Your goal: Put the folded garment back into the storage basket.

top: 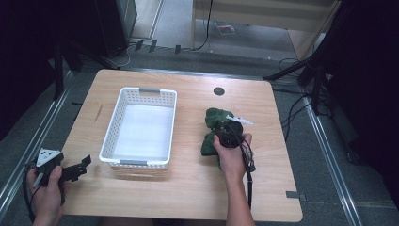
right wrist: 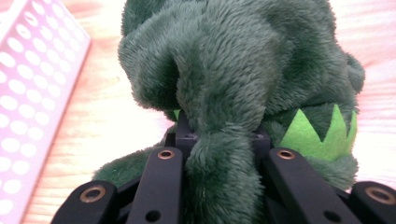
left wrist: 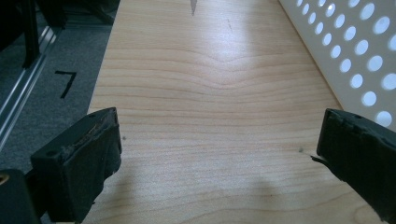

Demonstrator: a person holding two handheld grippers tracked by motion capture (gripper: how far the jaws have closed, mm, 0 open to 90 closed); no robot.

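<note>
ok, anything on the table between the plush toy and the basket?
Nothing visible. The right gripper is shut on the green plush toy, and only bare table lies between it and the empty white basket.

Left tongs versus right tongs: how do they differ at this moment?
The left tongs stand wide open with nothing between the jaws; the right tongs are shut on the green plush toy. The left tongs sit at the table's near left corner, beside the white basket; the right tongs are right of the basket. Both have black jaws.
</note>
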